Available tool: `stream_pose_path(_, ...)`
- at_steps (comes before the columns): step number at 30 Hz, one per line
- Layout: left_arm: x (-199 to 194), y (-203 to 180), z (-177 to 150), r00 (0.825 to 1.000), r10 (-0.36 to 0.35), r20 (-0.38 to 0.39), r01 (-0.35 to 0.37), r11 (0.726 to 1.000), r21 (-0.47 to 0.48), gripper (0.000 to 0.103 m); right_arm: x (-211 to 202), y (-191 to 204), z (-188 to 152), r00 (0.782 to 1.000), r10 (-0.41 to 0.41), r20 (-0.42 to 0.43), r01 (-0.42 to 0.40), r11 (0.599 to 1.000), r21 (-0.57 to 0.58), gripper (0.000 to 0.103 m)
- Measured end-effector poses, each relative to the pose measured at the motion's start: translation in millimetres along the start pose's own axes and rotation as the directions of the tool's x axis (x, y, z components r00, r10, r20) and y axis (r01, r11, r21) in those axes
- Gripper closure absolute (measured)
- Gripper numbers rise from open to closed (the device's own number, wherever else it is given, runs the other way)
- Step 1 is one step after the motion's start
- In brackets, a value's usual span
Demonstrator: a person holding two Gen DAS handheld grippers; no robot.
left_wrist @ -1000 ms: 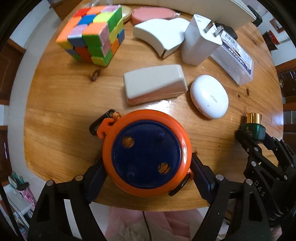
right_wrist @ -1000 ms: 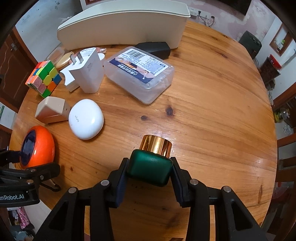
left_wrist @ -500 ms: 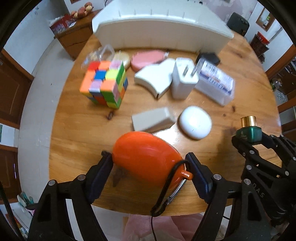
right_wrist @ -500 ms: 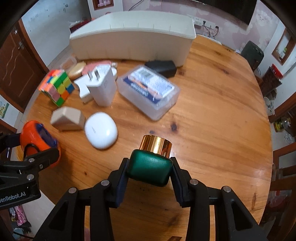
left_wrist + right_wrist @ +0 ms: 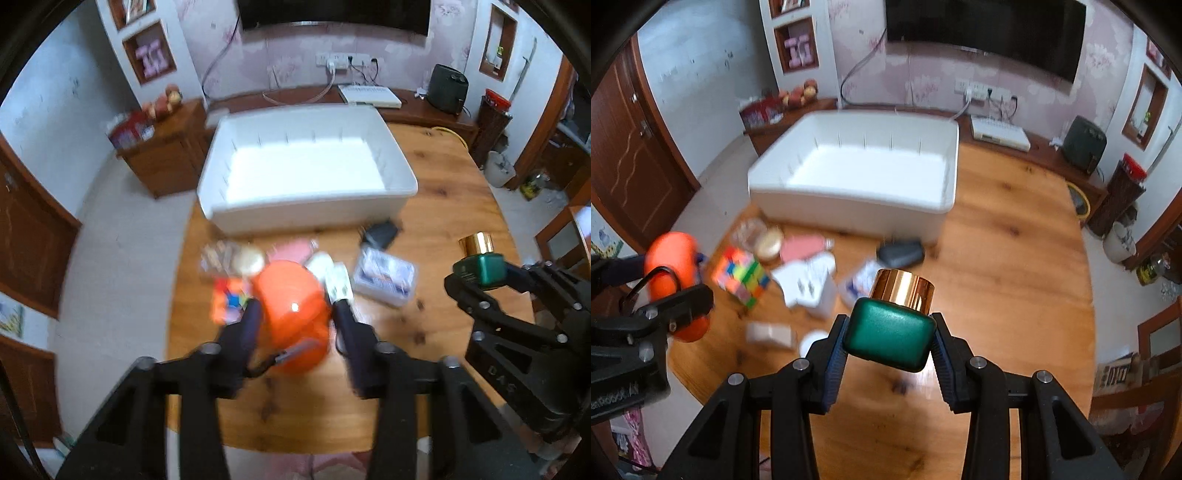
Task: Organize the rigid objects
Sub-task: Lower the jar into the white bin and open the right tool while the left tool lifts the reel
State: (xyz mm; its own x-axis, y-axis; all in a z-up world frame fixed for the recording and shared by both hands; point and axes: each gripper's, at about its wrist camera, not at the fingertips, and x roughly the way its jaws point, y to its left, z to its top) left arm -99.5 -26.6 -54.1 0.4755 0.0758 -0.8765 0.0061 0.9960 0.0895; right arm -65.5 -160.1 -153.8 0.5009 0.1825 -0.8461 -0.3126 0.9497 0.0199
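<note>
Left claw (image 5: 295, 317): grips orange gadget (image 5: 291, 314)
Right claw (image 5: 888, 334): grips green bottle (image 5: 890, 332)
White bin (image 5: 849, 206): empty; clutter beside it unsorted

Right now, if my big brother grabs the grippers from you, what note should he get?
Left gripper: shut on the orange case, held up over the table.
Right gripper: shut on the green bottle with the gold cap, also in the air.
White bin at the far side of the table: nothing visible inside.
Done: both things are picked up.
Left: put both in the bin, then the cube, charger, clear box, black item and the other small things on the table.
</note>
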Motion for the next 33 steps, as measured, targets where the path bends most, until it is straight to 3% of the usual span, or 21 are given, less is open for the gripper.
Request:
stream_pose_path(3, -3, 11, 37, 0.997, -0.004, 0.082, 0.004, 1.0, 0.002, 0.079, -12, -1, 25, 0.999, -0.002, 0.046, 0.002, 1.0, 0.001, 0.06)
stream_pose_path(6, 23, 28, 87, 0.987, -0.01, 0.159, 0.004, 0.999, 0.044, 0.093, -15, 4, 53, 0.996, -0.024, 0.092, 0.025, 1.0, -0.012, 0.06)
stream_pose_path(8, 43, 38, 107, 0.983, -0.011, 0.186, 0.001, 0.999, 0.054, 0.096, -11, 5, 68, 0.994, -0.03, 0.101, 0.031, 1.0, -0.003, 0.06)
stream_pose_path(14, 86, 68, 145, 0.989, -0.071, 0.127, 0.066, 0.997, 0.047, 0.097, 22, -1, 104, 0.997, -0.045, 0.055, 0.042, 0.997, 0.068, 0.06)
stream_pose_path(21, 124, 88, 133, 0.989, -0.149, -0.017, 0.15, 0.984, 0.098, 0.096, 57, -4, 125, 0.997, -0.075, 0.025, 0.071, 0.988, 0.135, 0.06)
stream_pose_path(24, 146, 86, 109, 0.968, -0.22, -0.124, 0.239, 0.957, 0.167, 0.088, 82, -5, 136, 0.996, -0.085, -0.009, 0.085, 0.984, 0.157, 0.06)
stream_pose_path(29, 180, 92, 76, 0.935, -0.249, -0.252, 0.303, 0.931, 0.204, 0.085, 128, -5, 143, 0.992, -0.094, -0.087, 0.109, 0.978, 0.177, 0.06)
stream_pose_path(31, 183, 96, 72, 0.929, -0.262, -0.261, 0.318, 0.927, 0.201, 0.068, 140, -4, 145, 0.989, -0.097, -0.109, 0.116, 0.977, 0.178, 0.06)
stream_pose_path(32, 182, 100, 72, 0.93, -0.264, -0.256, 0.317, 0.928, 0.195, 0.052, 147, -4, 147, 0.988, -0.098, -0.122, 0.119, 0.977, 0.179, 0.06)
stream_pose_path(33, 182, 102, 72, 0.931, -0.266, -0.25, 0.316, 0.929, 0.19, 0.043, 152, -4, 149, 0.986, -0.098, -0.135, 0.122, 0.976, 0.182, 0.06)
